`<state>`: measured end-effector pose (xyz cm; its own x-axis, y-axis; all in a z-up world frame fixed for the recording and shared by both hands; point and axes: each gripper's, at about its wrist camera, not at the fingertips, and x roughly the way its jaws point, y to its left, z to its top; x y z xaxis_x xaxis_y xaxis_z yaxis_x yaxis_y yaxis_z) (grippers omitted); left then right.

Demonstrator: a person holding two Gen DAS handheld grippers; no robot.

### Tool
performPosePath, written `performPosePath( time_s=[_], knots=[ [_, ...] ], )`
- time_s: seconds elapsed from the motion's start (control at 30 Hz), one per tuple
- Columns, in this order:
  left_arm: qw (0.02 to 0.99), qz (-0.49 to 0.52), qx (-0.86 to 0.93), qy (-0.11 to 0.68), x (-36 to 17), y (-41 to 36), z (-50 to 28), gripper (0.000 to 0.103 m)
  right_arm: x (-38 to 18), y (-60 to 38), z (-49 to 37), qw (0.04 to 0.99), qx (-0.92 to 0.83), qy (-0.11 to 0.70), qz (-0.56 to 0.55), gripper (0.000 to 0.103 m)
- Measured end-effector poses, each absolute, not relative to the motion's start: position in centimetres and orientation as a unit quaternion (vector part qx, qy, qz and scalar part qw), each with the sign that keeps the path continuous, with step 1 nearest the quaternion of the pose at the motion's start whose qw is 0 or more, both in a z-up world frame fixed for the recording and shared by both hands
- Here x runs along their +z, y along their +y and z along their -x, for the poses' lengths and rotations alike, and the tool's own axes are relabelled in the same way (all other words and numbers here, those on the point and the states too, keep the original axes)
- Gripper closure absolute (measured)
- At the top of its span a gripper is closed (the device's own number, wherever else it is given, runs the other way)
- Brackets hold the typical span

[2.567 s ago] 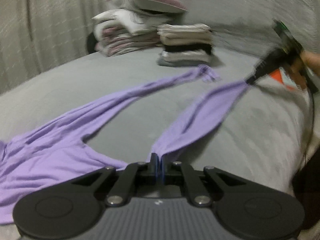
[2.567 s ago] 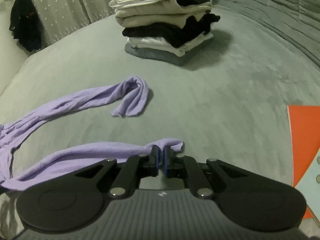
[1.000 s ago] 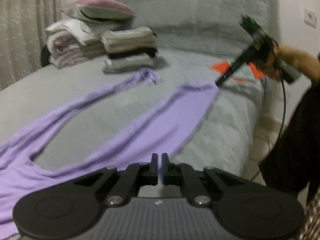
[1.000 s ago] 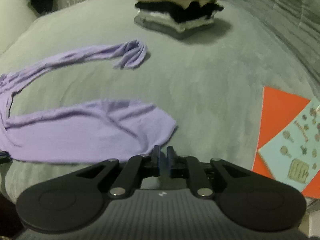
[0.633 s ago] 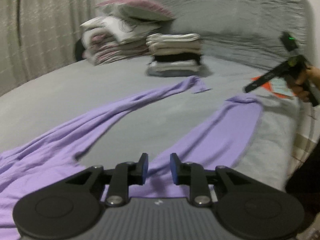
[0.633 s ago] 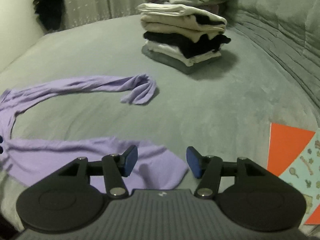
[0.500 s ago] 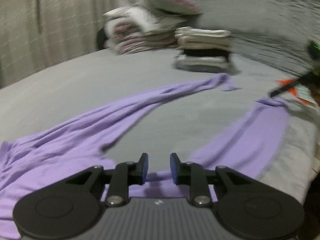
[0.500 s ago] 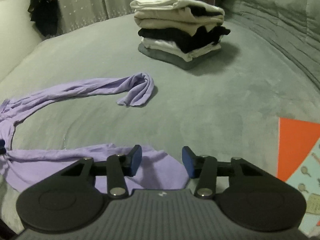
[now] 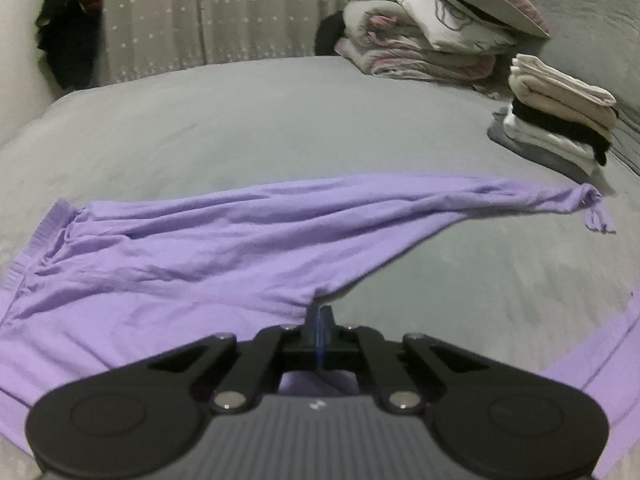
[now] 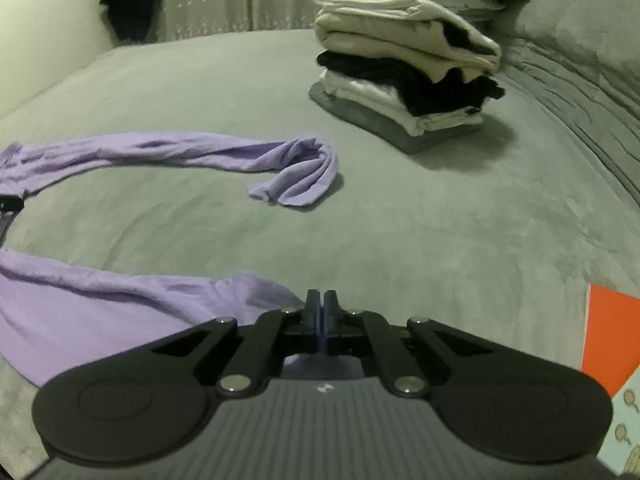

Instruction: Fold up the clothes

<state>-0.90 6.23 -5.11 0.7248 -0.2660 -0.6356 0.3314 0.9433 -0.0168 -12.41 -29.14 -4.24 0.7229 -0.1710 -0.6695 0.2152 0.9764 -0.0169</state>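
Purple trousers (image 9: 180, 256) lie spread on the grey bed (image 9: 240, 120), waistband at the left, with one leg reaching right toward the folded stack. My left gripper (image 9: 320, 310) is shut, and the cloth puckers at its tips where the two legs meet. In the right wrist view the near leg (image 10: 100, 304) ends at my right gripper (image 10: 321, 300), which is shut on that leg's end. The far leg (image 10: 200, 152) lies curled at its cuff. The left gripper's tip (image 10: 8, 204) shows at the left edge of that view.
A stack of folded clothes (image 10: 408, 72) stands beyond the trousers, with pillows and bedding (image 9: 432, 40) piled behind it. An orange sheet with a printed card (image 10: 608, 336) lies at the right. A dark garment (image 9: 72, 40) hangs by the curtain.
Both grippers opened and then shut again on the purple cloth. The left one swung left along the trousers to where the legs join. The right one settled at the near leg's end.
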Motion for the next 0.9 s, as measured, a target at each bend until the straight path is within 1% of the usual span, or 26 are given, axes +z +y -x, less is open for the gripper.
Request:
performPosePath(
  time_s=[0.3, 0.57, 0.67, 0.7, 0.73, 0.77, 0.8, 0.83, 0.87, 0.9],
  knots=[
    [0.954, 0.008, -0.132, 0.271, -3.3, 6.4, 1.2, 0.103, -2.4, -31.8, 16.1, 0.925, -0.198, 0.319, -0.054, 0.103],
    [0.953, 0.055, -0.105, 0.28, -4.0, 6.6, 0.0, 0.103, -2.9, -32.7, 16.0, 0.905, -0.237, 0.347, -0.059, 0.103],
    [0.948, 0.059, -0.105, 0.296, -4.4, 6.8, -0.4, 0.099, -3.4, -32.8, 15.7, 0.898, -0.232, 0.367, -0.067, 0.103],
    [0.947, 0.059, -0.106, 0.298, -4.5, 6.9, -0.3, 0.089, -3.4, -32.7, 15.7, 0.899, -0.231, 0.367, -0.065, 0.103],
    [0.947, 0.058, -0.105, 0.298, -4.4, 7.1, -0.1, 0.071, -3.3, -32.5, 15.6, 0.9, -0.231, 0.365, -0.061, 0.101],
    [0.948, 0.056, -0.103, 0.296, -4.3, 7.3, 0.1, 0.062, -3.2, -32.3, 15.6, 0.902, -0.23, 0.362, -0.057, 0.089],
    [0.95, 0.053, -0.1, 0.292, -4.2, 7.6, 0.4, 0.056, -3.0, -32.1, 15.6, 0.904, -0.228, 0.359, -0.052, 0.088],
    [0.951, 0.049, -0.097, 0.288, -4.1, 7.8, 0.7, 0.056, -2.9, -31.9, 15.6, 0.906, -0.224, 0.355, -0.049, 0.087],
    [0.952, 0.045, -0.095, 0.287, -3.9, 8.2, 0.9, 0.056, -2.7, -31.8, 15.6, 0.908, -0.219, 0.353, -0.051, 0.083],
    [0.952, 0.044, -0.092, 0.288, -3.8, 8.6, 1.1, 0.055, -2.6, -31.7, 15.4, 0.91, -0.213, 0.352, -0.056, 0.073]
  ],
)
